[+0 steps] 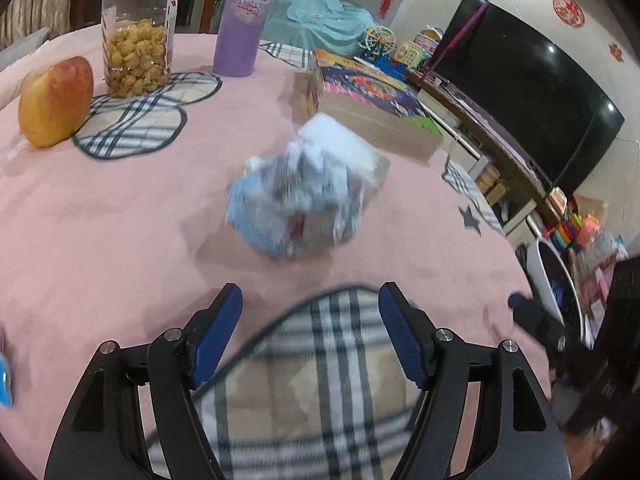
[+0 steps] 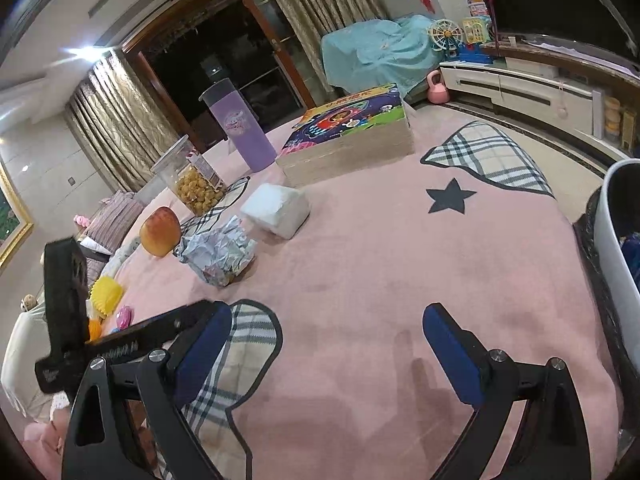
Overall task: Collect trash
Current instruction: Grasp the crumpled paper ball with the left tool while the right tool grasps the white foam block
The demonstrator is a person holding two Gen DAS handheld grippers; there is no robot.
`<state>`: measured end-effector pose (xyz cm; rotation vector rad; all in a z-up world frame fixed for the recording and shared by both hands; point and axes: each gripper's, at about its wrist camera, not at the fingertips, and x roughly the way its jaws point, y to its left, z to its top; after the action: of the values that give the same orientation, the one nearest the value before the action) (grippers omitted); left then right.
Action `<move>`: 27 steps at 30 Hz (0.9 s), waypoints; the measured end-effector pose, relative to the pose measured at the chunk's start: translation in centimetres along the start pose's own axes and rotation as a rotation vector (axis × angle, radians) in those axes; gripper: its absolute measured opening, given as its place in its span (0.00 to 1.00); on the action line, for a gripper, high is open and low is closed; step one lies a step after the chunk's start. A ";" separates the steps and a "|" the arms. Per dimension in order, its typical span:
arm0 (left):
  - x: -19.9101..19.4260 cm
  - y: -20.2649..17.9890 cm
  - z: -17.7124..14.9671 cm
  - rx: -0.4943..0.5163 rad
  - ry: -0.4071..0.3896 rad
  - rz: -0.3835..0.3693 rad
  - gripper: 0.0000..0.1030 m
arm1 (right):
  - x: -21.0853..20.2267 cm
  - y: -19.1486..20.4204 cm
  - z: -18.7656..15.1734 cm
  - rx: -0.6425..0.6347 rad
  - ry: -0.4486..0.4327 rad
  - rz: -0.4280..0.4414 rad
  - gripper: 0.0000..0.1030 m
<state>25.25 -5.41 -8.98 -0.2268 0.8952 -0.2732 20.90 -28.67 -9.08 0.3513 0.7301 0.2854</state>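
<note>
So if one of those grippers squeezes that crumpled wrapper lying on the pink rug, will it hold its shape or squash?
The crumpled wrapper will probably squash: its creased, thin, foil-like folds suggest little stiffness. It likely weighs very little, since it looks like thin sheet. Its shiny surface may be a bit slippery, though the wrinkles should give the left gripper something to catch. It seems unlikely to roll.

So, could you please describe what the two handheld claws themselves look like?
Both the left claw and the right claw share one build: matte black angular linkage arms with triangular cut-outs, round silver pivot bolts, and flat blue pads lining the fingers. No cables or sleeves are visible.
</note>
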 end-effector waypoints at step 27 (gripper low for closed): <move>-2.1 4.6 -2.3 -0.031 -0.021 -0.011 0.33 | 12.9 8.0 6.2 -0.430 0.072 -0.053 0.89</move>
<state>22.83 -0.56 -10.20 -0.2625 0.8780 -0.2669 33.29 -18.01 -9.21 -0.0861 0.7264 0.3970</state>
